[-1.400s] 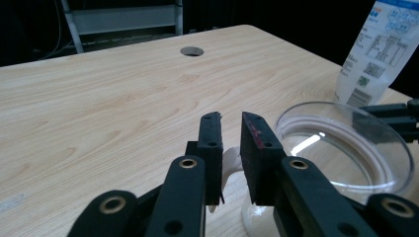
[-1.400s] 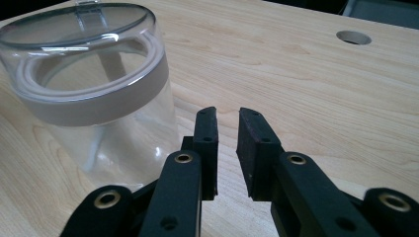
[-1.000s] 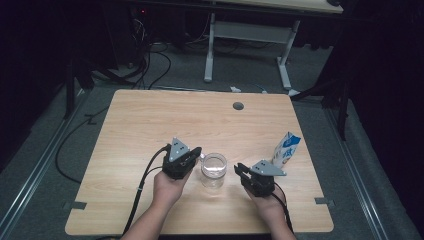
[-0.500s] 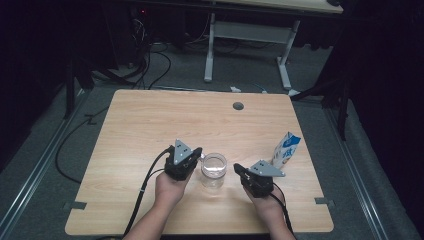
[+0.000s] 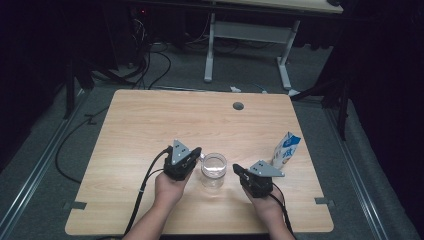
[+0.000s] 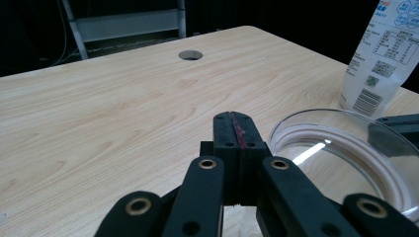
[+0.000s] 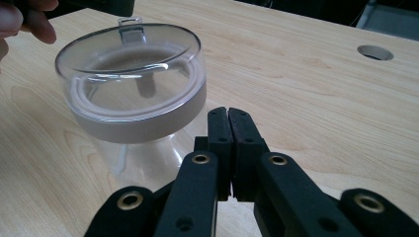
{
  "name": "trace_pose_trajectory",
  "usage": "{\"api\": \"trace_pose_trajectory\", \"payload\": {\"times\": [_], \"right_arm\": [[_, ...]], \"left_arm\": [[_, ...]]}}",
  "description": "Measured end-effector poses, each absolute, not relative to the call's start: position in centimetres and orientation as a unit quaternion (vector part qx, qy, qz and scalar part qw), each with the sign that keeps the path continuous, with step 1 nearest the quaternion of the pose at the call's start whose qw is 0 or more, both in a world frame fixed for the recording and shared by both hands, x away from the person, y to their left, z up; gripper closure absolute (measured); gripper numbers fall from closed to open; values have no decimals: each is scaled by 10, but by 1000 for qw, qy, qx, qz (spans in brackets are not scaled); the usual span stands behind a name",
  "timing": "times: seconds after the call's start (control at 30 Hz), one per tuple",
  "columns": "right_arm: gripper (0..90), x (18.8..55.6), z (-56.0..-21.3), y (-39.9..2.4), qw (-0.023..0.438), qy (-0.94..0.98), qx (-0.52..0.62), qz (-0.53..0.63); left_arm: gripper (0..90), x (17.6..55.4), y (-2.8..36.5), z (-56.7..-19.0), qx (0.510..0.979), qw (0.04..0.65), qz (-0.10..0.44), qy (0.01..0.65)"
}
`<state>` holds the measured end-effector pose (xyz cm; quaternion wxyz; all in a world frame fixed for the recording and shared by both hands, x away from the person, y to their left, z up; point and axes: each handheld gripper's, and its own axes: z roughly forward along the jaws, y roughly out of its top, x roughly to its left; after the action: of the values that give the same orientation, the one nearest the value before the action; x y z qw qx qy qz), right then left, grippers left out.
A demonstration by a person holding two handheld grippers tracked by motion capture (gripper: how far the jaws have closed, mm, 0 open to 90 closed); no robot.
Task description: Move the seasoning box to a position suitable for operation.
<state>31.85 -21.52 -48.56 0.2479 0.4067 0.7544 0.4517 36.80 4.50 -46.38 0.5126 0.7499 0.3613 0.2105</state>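
Jar (image 5: 214,170) of clear glass with a lid stands near the table's (image 5: 150,125) near edge, between left gripper (image 5: 196,152) and right gripper (image 5: 236,171), both jaws pressed together, empty. Milk carton (image 5: 286,150) stands right.

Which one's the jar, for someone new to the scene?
On the wooden table, look at the near edge, between the left gripper and right gripper. The jar stands there: clear, round, with a see-through lid, unlike the printed milk carton farther right.

Clear lidded jar (image 5: 213,170) upright, front-centre of table; milk carton (image 5: 286,150) upright, well apart to its right
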Motion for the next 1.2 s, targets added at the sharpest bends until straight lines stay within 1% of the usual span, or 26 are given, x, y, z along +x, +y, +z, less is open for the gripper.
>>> {"api": "trace_pose_trajectory", "payload": {"times": [0.13,0.47,1.2], "right_arm": [[887,319,-486,-215,248,755,406,452],[888,318,-486,-214,244,757,405,451],[900,315,-483,-211,241,762,386,461]], "left_arm": [[900,368,45,-463,749,516,203,361],[900,366,43,-465,751,515,212,355],[900,366,44,-466,746,521,209,359]]}}
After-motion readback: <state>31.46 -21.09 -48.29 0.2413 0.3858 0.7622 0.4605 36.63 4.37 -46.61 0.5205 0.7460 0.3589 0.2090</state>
